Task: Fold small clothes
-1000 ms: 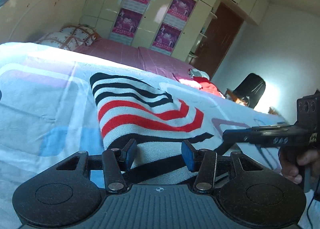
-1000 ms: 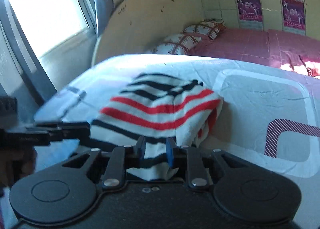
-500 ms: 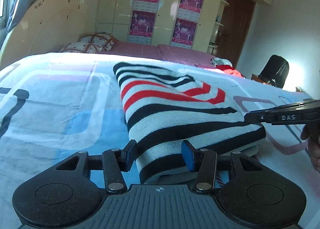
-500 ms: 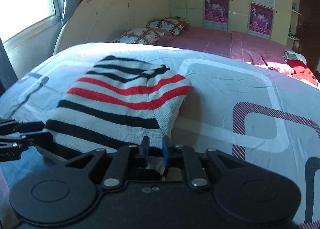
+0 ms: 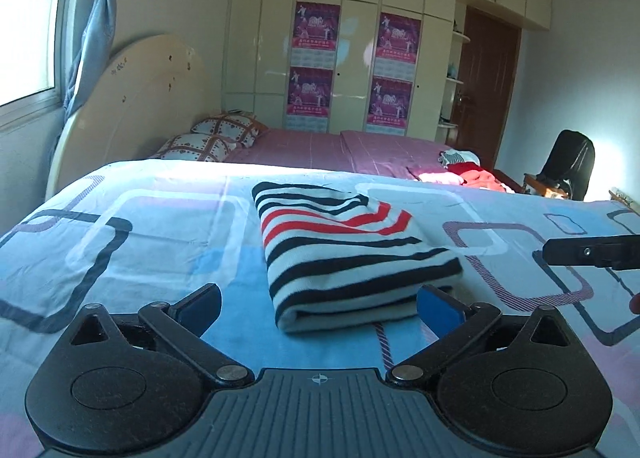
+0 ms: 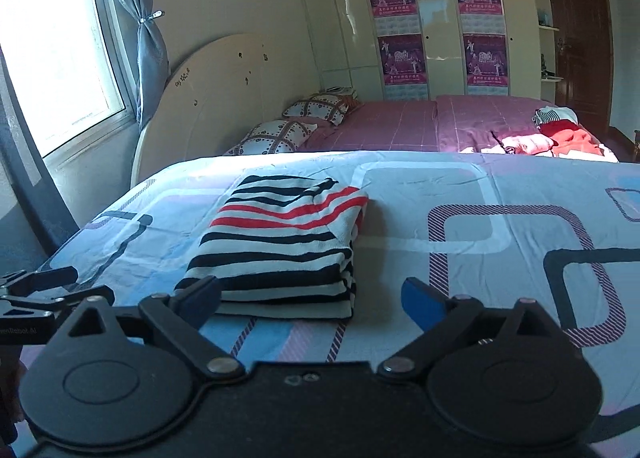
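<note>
Both tongs have drawn back from the striped garment since the earlier frames, and their jaws have just been opening; nothing lies between them now.

Left wrist view: the left tongs (image 5: 318, 304) stand wide, blue pads spread to either side and touching no cloth. The striped garment (image 5: 344, 254) lies folded into a thick rectangle on the bed cover (image 5: 160, 242), directly ahead at 12 o'clock, with its near folded edge just beyond the pads. Black, white and red stripes run across it. At 3 o'clock, one black finger of the right tongs (image 5: 592, 252) enters from the frame edge, apart from the garment. A pile of clothes (image 5: 464, 174) lies on the pink bed at 1 o'clock, well apart.

Right wrist view: the right tongs (image 6: 312, 300) stand wide and empty. The striped garment (image 6: 280, 242) lies at 11 o'clock on the bed cover (image 6: 460, 226), its near edge just behind the left-hand pad. At 9 o'clock the left tongs (image 6: 48, 290) show at the frame edge, clear of the garment. Two pillows (image 6: 296, 126) rest near the headboard (image 6: 216, 94).
</note>
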A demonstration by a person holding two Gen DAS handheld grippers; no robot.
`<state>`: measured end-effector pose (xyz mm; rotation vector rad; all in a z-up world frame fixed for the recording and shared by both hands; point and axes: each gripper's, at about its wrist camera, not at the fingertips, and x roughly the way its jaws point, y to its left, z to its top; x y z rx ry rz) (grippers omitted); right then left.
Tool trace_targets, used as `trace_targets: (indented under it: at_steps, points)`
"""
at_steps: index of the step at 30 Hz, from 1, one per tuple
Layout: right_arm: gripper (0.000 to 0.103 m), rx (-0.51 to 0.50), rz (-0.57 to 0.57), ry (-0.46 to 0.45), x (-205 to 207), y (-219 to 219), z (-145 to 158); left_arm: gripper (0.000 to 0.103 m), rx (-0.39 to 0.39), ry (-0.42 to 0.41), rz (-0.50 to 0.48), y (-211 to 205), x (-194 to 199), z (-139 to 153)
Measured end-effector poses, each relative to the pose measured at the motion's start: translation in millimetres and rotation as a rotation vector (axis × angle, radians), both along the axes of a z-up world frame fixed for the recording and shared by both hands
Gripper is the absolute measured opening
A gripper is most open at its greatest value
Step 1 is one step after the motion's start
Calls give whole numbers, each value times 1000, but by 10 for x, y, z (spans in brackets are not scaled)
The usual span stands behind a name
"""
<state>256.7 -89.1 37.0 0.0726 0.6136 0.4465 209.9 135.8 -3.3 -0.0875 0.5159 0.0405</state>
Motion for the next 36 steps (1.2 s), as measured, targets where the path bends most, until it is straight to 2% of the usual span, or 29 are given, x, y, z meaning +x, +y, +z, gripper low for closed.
trace_targets:
  at_steps: [4,9,12,17,24,36]
  points:
    - [102,-5,-5,-39,-439,-132,143,103,11,-37,-5,-249,-391,148]
    - [102,29,-35,-17,-1052,-387,262,103,12,-103,-17,-531,-1008,401]
    - [102,30,-84,-14,-1423,-520,349,103,-10,-115,-42,-638,-1376,510]
    - [102,-107,-99,-80,-1879,-500,383,103,-20,-133,-41,-734,-1765,623]
    - [102,-108,-77,-113,-2098,-462,456,103,-6,-161,-46,-870,-1988,694]
    - [102,-98,-59,-145,-2112,-351,524,103,2,-175,-29,-846,-2094,740]
